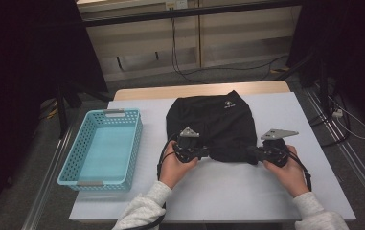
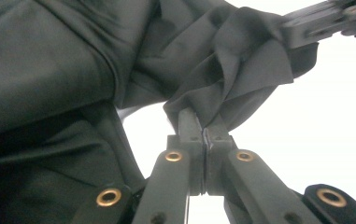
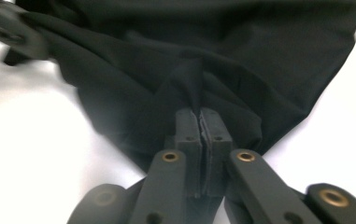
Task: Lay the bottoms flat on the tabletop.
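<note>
A black fabric garment (image 1: 211,127) lies mid-table on the white table sheet (image 1: 218,191). My left gripper (image 1: 208,152) and right gripper (image 1: 251,151) are each clamped tight on its near edge; such thin pinches could slip if I pull unevenly.

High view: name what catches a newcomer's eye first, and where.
A black garment lies bunched mid-table on the white sheet. The left gripper and the right gripper each pinch its near edge, jaws shut on cloth. A light blue basket sits to its left.
</note>
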Action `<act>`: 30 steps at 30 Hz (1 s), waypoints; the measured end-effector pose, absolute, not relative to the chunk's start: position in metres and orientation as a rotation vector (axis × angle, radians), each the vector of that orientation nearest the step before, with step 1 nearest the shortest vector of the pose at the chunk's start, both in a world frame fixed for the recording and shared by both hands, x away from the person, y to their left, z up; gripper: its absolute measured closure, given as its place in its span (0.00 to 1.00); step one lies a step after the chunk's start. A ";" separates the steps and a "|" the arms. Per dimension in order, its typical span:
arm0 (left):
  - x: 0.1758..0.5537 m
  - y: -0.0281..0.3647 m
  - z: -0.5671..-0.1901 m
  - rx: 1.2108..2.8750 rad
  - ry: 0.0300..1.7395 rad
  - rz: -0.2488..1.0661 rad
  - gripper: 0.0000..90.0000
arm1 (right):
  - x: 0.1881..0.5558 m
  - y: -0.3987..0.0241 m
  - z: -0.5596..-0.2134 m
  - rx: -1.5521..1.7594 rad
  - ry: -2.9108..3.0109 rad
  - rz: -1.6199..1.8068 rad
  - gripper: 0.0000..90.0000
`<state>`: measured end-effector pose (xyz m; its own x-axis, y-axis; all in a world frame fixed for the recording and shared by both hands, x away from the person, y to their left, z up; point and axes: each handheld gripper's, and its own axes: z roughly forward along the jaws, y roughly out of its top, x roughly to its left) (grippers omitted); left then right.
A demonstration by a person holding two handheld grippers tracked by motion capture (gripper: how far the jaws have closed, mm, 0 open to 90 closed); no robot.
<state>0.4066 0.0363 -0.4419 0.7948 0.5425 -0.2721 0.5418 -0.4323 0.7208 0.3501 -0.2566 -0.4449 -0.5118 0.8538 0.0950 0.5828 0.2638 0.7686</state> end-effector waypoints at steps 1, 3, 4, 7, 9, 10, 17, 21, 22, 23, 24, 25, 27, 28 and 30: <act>0.407 0.037 -0.442 2.114 0.804 -0.001 0.99 | 0.354 -0.255 -0.449 1.346 2.197 1.100 0.95; 0.406 0.037 -0.442 2.113 0.823 0.015 0.99 | 0.358 -0.255 -0.453 1.373 2.189 1.061 0.90; 0.407 0.039 -0.442 2.113 0.815 -0.011 0.99 | 0.359 -0.255 -0.454 1.380 2.184 1.036 0.89; 0.408 0.039 -0.444 2.109 0.826 -0.007 0.99 | 0.357 -0.260 -0.451 1.392 2.134 1.018 0.84; 0.407 0.039 -0.444 2.107 0.828 -0.003 0.99 | 0.353 -0.263 -0.448 1.399 2.103 1.018 0.83; 0.407 0.039 -0.443 2.105 0.826 -0.006 0.99 | 0.350 -0.263 -0.446 1.383 2.097 1.031 0.83; 0.404 0.036 -0.441 2.110 0.811 -0.002 0.99 | 0.335 -0.256 -0.435 1.284 2.128 1.096 0.83; 0.405 0.038 -0.441 2.107 0.815 0.000 0.99 | 0.331 -0.248 -0.434 1.241 2.184 1.109 0.79; 0.405 0.038 -0.441 2.107 0.815 -0.001 0.99 | 0.331 -0.246 -0.435 1.235 2.209 1.097 0.78; 0.405 0.038 -0.441 2.109 0.817 -0.004 0.99 | 0.331 -0.243 -0.439 1.222 2.232 1.067 0.78; 0.405 0.038 -0.441 2.109 0.817 -0.005 0.99 | 0.331 -0.240 -0.443 1.207 2.252 1.034 0.76; 0.405 0.038 -0.441 2.110 0.816 -0.005 0.99 | 0.332 -0.237 -0.446 1.188 2.270 0.999 0.73; 0.404 0.038 -0.440 2.108 0.812 -0.006 0.99 | 0.333 -0.235 -0.450 1.174 2.277 0.979 0.65; 0.404 0.038 -0.440 2.107 0.812 -0.005 0.99 | 0.334 -0.235 -0.450 1.171 2.271 0.988 0.64; 0.405 0.038 -0.440 2.107 0.814 -0.007 0.99 | 0.334 -0.234 -0.451 1.186 2.273 1.014 0.64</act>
